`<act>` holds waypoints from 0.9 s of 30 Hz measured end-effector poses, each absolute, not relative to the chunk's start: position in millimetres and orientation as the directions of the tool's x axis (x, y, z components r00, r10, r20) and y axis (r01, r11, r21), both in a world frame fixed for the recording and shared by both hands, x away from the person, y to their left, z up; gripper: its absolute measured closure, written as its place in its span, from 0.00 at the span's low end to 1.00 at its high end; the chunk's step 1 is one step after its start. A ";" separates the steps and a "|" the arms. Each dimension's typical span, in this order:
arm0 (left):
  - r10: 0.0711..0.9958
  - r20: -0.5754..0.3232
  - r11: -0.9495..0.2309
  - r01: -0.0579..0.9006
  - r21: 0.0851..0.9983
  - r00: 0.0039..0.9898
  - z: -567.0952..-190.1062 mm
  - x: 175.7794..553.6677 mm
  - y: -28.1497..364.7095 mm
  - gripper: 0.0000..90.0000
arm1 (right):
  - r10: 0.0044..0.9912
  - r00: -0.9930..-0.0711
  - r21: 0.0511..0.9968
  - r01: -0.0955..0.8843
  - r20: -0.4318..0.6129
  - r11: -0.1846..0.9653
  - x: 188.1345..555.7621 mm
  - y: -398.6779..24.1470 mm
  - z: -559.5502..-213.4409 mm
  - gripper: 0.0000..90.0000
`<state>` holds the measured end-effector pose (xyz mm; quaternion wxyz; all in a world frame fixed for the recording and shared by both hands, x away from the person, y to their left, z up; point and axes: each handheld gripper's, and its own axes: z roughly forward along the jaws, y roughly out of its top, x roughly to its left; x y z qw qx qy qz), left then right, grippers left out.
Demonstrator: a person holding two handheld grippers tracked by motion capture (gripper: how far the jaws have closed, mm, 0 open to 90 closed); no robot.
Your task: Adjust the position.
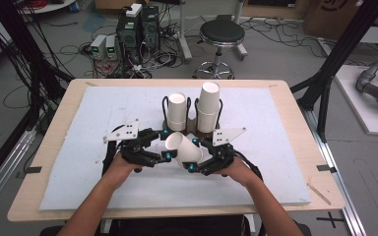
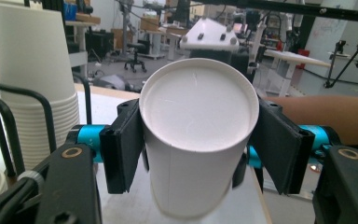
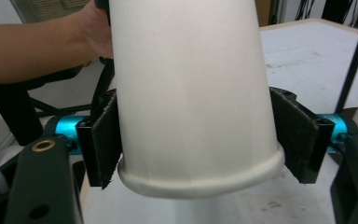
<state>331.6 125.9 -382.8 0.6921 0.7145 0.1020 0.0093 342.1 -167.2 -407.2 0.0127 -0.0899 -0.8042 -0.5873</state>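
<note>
Both forearms come in from the near edge of the table (image 1: 285, 147) and angle toward each other, so the two grippers meet nose to nose over the white mat (image 1: 103, 108), with one paper cup (image 1: 184, 149) lying on its side between them.

The left gripper (image 1: 165, 143) points inward and a little away from the person, hand wrapped around its body from behind, grey plate tilted up on top. In the left gripper view the cup's closed bottom (image 2: 198, 105) faces the camera and the jaws press on the cup's sides near that end: this gripper is clamped on the cup.

The right gripper (image 1: 193, 155) points back toward the left one, wrist bent inward. In the right gripper view the cup's rolled rim (image 3: 200, 179) sits nearest the camera between the pads (image 3: 103, 140); the left pad lies against the wall, the right pad stands just off it, so the jaws flank the rim end loosely rather than pinch it.

Just beyond both grippers stand two cup stacks (image 1: 207, 105) in a wire holder (image 1: 193, 110).
</note>
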 end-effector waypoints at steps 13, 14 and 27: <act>0.203 -0.119 -0.176 0.156 0.972 0.972 -391.1 332.4 118.1 0.25 | 0.136 -0.991 0.887 0.047 -0.018 0.459 340.1 -175.8 -401.6 0.40; 0.196 -0.113 -0.185 0.150 0.971 0.974 -391.6 332.4 117.3 0.25 | 0.127 -0.992 0.884 0.042 -0.020 0.466 340.1 -175.7 -401.3 0.41; 0.124 -0.103 -0.112 0.117 0.987 0.987 -390.1 330.9 117.9 0.40 | 0.109 -0.986 0.919 0.156 0.124 0.362 341.7 -181.1 -395.7 0.20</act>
